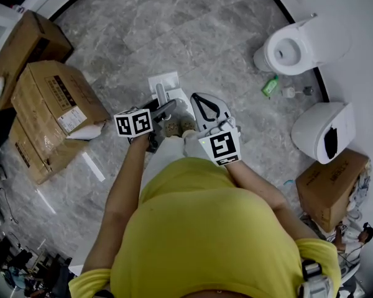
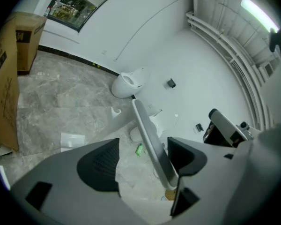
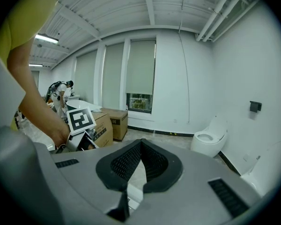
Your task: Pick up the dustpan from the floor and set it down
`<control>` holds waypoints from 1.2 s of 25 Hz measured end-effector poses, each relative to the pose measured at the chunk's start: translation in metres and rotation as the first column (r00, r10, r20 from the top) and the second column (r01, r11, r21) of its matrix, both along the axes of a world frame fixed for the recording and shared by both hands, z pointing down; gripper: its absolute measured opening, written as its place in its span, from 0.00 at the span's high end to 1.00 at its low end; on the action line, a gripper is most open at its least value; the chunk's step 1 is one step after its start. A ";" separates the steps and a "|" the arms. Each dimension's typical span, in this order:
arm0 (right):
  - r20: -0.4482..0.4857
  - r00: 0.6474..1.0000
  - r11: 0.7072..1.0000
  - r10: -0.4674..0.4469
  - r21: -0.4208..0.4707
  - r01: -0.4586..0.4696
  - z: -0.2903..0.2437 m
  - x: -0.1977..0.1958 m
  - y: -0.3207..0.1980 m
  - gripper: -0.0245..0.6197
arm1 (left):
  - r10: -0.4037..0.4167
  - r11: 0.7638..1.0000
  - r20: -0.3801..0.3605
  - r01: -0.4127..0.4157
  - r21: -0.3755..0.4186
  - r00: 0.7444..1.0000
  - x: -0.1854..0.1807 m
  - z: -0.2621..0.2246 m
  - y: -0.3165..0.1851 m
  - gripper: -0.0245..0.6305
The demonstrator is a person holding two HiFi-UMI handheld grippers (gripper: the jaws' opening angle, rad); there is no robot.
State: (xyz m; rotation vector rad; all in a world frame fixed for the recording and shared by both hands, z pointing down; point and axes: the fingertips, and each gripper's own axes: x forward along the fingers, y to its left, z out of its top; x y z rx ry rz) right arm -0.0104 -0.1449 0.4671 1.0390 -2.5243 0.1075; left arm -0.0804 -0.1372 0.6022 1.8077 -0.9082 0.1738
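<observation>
Dustpan handle (image 2: pixel 152 144) stands within the left gripper (image 2: pixel 143 159), jaws spread.

Floor (image 1: pixel 174 23): grey marbled tile, dark skirting along the curved wall at upper right. Upper left: two cardboard boxes (image 1: pixel 56 104) just beside each other; loose white strips (image 1: pixel 93 166) lie near them. Centre: white dustpan (image 1: pixel 165 82), pan apparently down on the tile. Upper right: toilet (image 1: pixel 298 45), green bottle (image 1: pixel 270 85) near its base. Right edge: white unit (image 1: pixel 323 132), then a brown carton (image 1: pixel 329 188) below it.
</observation>
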 end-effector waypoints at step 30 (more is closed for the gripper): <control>0.317 0.945 0.901 0.085 0.379 -0.209 -0.252 0.006 -0.056 0.95 | -0.614 0.496 0.338 0.016 0.868 0.713 -0.080 -0.373 -0.029 0.96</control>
